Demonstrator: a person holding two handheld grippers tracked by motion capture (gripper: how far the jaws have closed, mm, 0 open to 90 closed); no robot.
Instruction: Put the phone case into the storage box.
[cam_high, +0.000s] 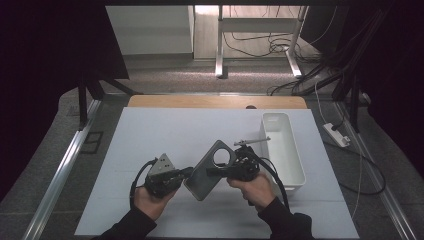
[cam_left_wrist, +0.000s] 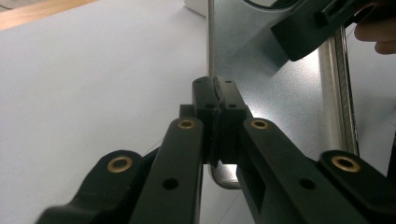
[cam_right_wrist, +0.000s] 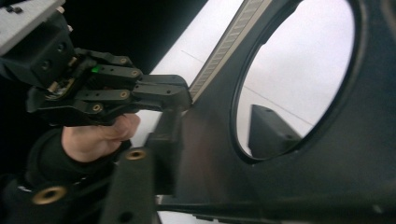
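A grey metal plate (cam_high: 201, 181) with a large round hole is held tilted above the white mat between both hands. My left gripper (cam_high: 187, 173) is shut on the plate's left edge; in the left gripper view its pads (cam_left_wrist: 215, 88) pinch the thin edge of the plate (cam_left_wrist: 280, 93). My right gripper (cam_high: 212, 171) reaches in from the right just below the hole. In the right gripper view its jaws (cam_right_wrist: 217, 135) straddle the plate (cam_right_wrist: 289, 186), one in front and one seen through the hole, with a gap left. The left gripper (cam_right_wrist: 184, 95) shows there too.
A white rectangular bin (cam_high: 287, 150) stands at the right on the white mat (cam_high: 150, 135), with a thin metal tool (cam_high: 252, 141) lying by its left rim. The wooden table edge (cam_high: 215, 101) runs along the back. Cables and a power strip (cam_high: 336, 134) lie on the floor.
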